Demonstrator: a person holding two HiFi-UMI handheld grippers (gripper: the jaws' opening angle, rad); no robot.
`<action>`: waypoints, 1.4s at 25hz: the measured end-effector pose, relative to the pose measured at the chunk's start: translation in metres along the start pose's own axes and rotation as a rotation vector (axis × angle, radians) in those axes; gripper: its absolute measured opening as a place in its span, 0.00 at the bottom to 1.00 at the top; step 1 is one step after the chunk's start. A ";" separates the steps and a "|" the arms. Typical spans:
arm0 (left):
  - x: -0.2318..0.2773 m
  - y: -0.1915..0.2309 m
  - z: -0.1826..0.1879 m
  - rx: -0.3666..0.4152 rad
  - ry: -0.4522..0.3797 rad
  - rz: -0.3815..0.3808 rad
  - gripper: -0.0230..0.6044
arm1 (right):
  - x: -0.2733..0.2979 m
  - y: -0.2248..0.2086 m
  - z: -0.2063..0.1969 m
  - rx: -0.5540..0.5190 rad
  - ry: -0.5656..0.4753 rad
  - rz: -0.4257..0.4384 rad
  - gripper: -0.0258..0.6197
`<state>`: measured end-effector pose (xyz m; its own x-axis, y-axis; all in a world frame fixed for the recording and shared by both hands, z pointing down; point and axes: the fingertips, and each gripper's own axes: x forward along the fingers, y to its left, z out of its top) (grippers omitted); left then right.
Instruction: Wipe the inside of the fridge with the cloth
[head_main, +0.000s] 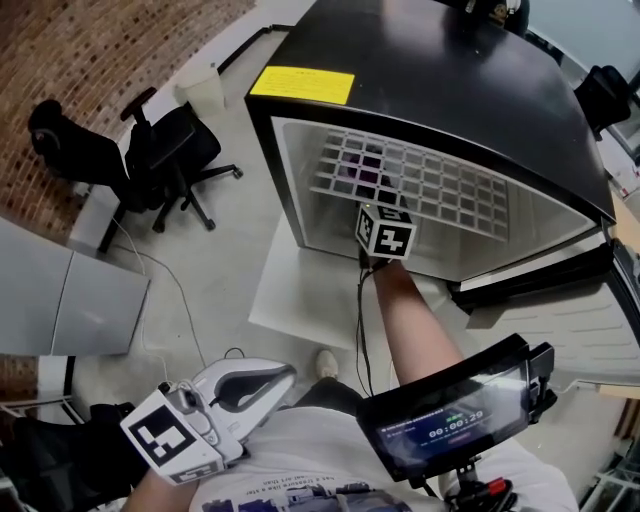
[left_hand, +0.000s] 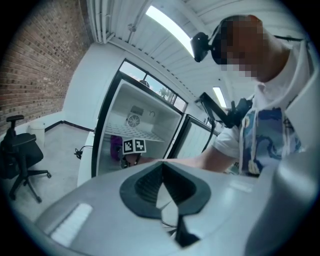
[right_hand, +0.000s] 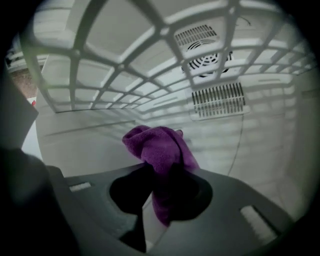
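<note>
R gripper (right_hand: 160, 200): jaws clamped on the purple cloth (right_hand: 161, 150), which bunches up above them. Only the R gripper view shows this grip, plus the fridge's back wall with a round fan vent (right_hand: 210, 47) and a slotted grille (right_hand: 218, 100) under it.

Head view: my R arm reaches into the open fridge (head_main: 450, 90), below the wire shelf (head_main: 450, 195). Of the R gripper, only the marker cube shows here. The cloth is a purple patch behind the shelf bars.

L gripper (head_main: 215, 410): low by my torso, outside the fridge. L gripper view: jaw tips together, nothing between them. It looks at the fridge opening from outside.
</note>
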<state>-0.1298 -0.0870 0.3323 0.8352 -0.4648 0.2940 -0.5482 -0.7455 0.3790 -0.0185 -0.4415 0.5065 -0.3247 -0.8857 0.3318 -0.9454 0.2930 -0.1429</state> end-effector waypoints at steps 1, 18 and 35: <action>0.000 -0.002 -0.001 0.005 0.005 -0.013 0.05 | -0.007 -0.007 0.003 -0.013 -0.009 -0.016 0.16; 0.045 -0.031 -0.004 0.051 0.060 -0.223 0.05 | -0.098 -0.156 -0.031 -0.105 0.066 -0.396 0.16; 0.015 -0.009 -0.007 0.014 0.025 -0.121 0.05 | -0.035 -0.040 -0.045 -0.087 0.084 -0.167 0.16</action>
<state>-0.1123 -0.0837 0.3398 0.8939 -0.3588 0.2688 -0.4425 -0.8020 0.4011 0.0291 -0.4059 0.5430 -0.1608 -0.8925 0.4214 -0.9841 0.1776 0.0007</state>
